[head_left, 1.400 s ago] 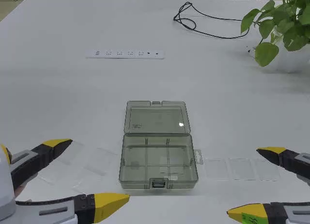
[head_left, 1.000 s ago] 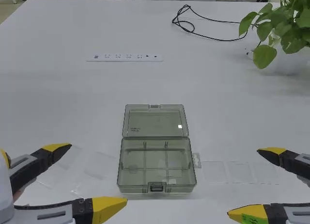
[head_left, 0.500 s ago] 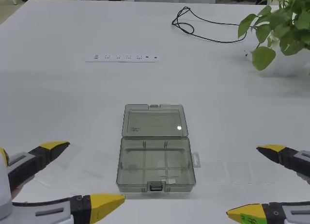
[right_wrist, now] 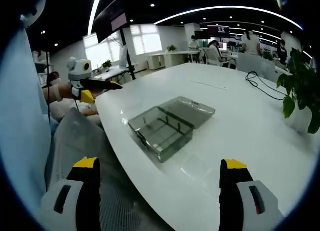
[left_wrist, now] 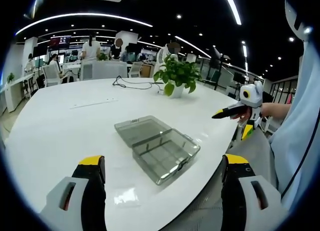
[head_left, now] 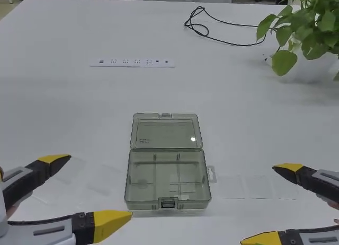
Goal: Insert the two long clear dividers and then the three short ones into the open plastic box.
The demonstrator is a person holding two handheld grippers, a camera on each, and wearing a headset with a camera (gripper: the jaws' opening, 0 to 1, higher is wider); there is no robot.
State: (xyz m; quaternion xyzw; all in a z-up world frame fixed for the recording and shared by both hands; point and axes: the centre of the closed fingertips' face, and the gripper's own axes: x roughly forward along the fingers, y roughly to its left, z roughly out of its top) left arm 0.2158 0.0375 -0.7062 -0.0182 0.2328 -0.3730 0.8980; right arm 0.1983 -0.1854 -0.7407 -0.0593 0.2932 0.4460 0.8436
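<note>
Left gripper (head_left: 99, 187): jaws spread wide, empty, over near table (head_left: 238, 107) edge.
Right gripper (head_left: 259, 203): jaws spread, empty, opposite side.
Box (head_left: 143, 201): open, lid (head_left: 166, 131) flat behind, between grippers, near front edge.
Dividers: clear pieces flat left (head_left: 103, 178) and right (head_left: 258, 186) of box.
Room: open tabletop back to strip (head_left: 132, 61), cable (head_left: 212, 30), plant (head_left: 302, 27).

Bright, even light from ceiling strips (left_wrist: 85, 20) falls on the white counter (head_left: 238, 96), and shadows are soft and faint. Ahead of the left claw (head_left: 99, 187) and right claw (head_left: 258, 203), a small glare spot sits on the box lid (head_left: 165, 131). Both claw views bow strongly at their edges. The head view is sharp.
</note>
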